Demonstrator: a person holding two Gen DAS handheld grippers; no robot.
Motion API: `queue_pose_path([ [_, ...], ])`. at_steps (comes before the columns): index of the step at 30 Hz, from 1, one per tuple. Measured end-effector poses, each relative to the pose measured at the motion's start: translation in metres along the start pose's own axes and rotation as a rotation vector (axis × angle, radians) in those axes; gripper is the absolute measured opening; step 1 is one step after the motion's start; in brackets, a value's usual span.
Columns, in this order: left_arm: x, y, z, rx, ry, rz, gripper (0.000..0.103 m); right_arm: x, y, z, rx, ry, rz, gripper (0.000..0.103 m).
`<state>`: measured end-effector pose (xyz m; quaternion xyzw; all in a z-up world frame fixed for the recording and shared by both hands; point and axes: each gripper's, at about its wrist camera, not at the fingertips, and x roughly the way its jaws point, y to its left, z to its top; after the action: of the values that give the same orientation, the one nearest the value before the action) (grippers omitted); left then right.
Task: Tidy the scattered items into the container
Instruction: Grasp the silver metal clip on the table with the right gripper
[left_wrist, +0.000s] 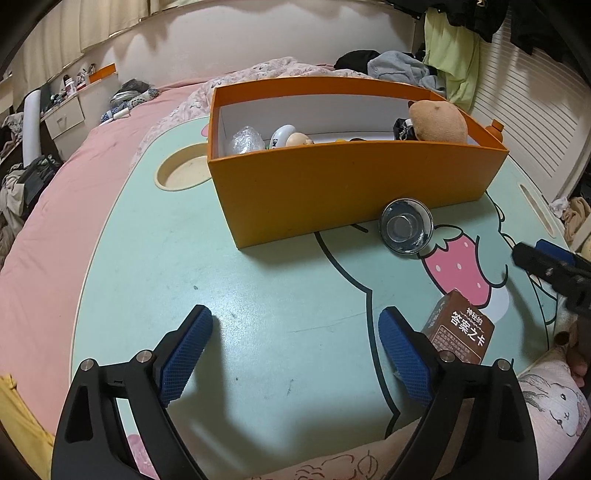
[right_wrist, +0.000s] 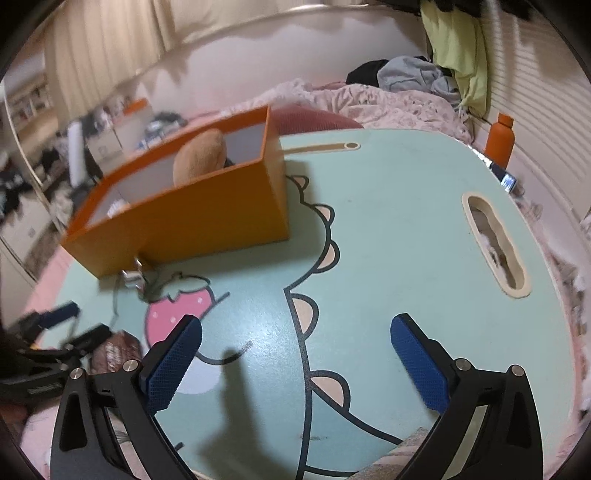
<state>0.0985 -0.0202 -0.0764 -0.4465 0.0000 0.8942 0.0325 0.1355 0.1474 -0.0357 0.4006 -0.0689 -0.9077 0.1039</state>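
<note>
Now we are between picks. Our left hand-held gripper (left_wrist: 295, 325) is wide open with nothing in it, and our right hand-held gripper (right_wrist: 295, 332) is wide open and empty too. Both hang over the bench (left_wrist: 258, 277).

Two things are not yet put away. Just beside the right finger of the left hand-held gripper lies the brown card box (left_wrist: 460, 328). Farther ahead of it sits the little glass bowl (left_wrist: 406, 226), close against the front wall of the orange box (left_wrist: 332, 184). Inside the orange box we already see a plush toy (left_wrist: 437, 122) and some small things.

Next, we think the left hand-held gripper should slide right, go around the brown card box, and squeeze it.

From the right wrist, the brown card box is blurry and partly behind a finger. The small things in the orange box are half hidden by its wall.
</note>
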Motion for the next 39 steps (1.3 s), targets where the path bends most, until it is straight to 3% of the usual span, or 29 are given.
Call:
queue_pose_path([
  [5,0.0,0.0,0.0,0.0,-0.001,0.0,0.092,-0.012,-0.009,0.002,0.065,-0.053,0.101,0.102],
  [10,0.001,0.0,0.001,-0.001,-0.002,-0.002,0.092,-0.014,0.024,0.005,-0.076,-0.034,0.135,0.098],
  [16,0.001,-0.001,0.002,-0.002,-0.002,-0.003,0.092,0.008,0.079,0.022,-0.239,0.054,0.218,0.078],
  [23,-0.001,-0.001,0.002,-0.003,-0.004,-0.004,0.092,0.046,0.122,0.038,-0.297,0.158,0.265,0.076],
  [25,-0.001,-0.001,0.002,-0.004,-0.004,-0.004,0.092,0.057,0.127,0.039,-0.3,0.19,0.263,0.064],
  [29,-0.001,-0.001,0.003,-0.005,-0.005,-0.004,0.092,0.068,0.127,0.04,-0.285,0.223,0.273,0.03],
  [34,-0.001,-0.001,0.002,-0.005,-0.004,-0.004,0.092,0.053,0.113,0.036,-0.234,0.168,0.307,0.031],
  [39,-0.001,-0.001,0.002,-0.006,-0.005,-0.004,0.092,0.026,0.081,0.031,-0.179,0.119,0.273,0.031],
])
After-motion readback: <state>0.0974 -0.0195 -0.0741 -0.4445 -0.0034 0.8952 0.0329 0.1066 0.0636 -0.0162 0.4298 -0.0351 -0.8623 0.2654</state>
